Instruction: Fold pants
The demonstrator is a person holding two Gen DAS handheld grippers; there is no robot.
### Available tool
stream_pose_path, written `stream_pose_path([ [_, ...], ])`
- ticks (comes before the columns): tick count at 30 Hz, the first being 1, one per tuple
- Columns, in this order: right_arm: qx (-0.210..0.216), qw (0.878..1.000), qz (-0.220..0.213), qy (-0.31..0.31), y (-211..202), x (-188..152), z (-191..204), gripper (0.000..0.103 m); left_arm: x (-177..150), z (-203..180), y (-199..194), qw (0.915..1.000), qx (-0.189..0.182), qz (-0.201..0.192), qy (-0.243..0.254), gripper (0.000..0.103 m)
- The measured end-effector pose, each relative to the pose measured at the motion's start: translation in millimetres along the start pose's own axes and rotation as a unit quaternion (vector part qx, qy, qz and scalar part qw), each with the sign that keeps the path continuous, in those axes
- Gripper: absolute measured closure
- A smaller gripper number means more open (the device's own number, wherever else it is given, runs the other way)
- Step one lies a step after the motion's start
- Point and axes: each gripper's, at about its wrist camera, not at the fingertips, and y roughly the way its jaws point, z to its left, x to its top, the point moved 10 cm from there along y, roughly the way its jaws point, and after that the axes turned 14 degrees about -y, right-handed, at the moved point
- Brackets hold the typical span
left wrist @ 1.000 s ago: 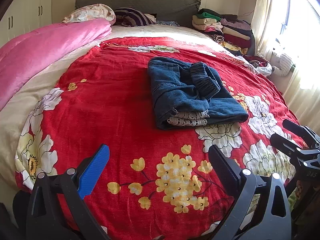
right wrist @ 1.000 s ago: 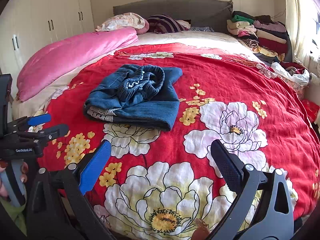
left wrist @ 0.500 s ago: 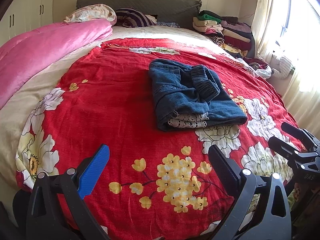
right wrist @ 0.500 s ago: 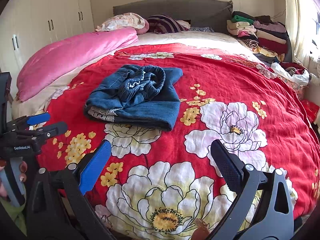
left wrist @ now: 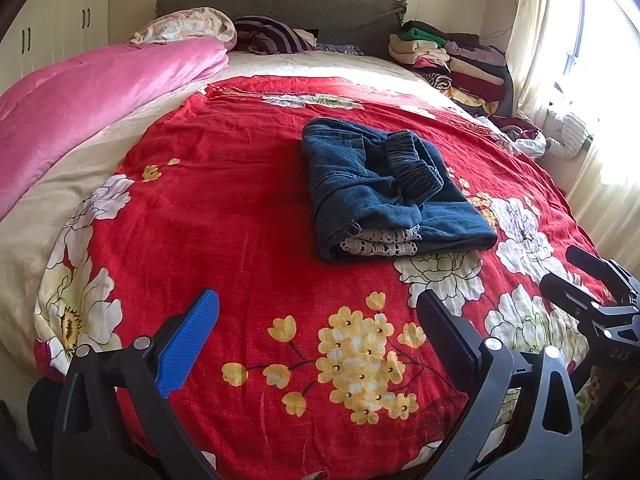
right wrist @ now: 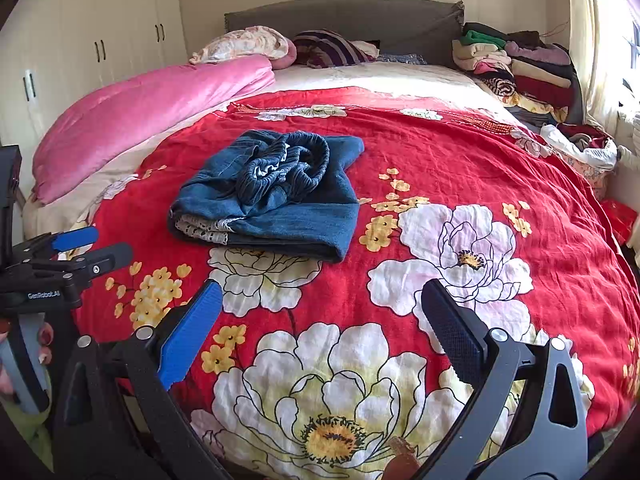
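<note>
Both my left claw [left wrist: 316,326] and right claw [right wrist: 322,314] hang spread and empty, well short of the jeans [left wrist: 384,192] folded mid-blanket [left wrist: 224,208], whose bunched waistband could spring that loose fold open.

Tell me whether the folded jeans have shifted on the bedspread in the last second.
No. The jeans lie at the same spot on the red bedspread, their near edge just above the same white flower.

The folded pants [left wrist: 384,192] hide their own legs; lace trim's origin unclear.
</note>
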Motion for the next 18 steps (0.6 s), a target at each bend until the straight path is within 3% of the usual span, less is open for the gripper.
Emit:
stream_pose_path([
  [18,-0.002,1.000,0.000,0.001,-0.9,0.4,-0.7,0.009,-1.3,0.5,-1.5,1.0000,0.003,0.001,-0.001,0.004],
])
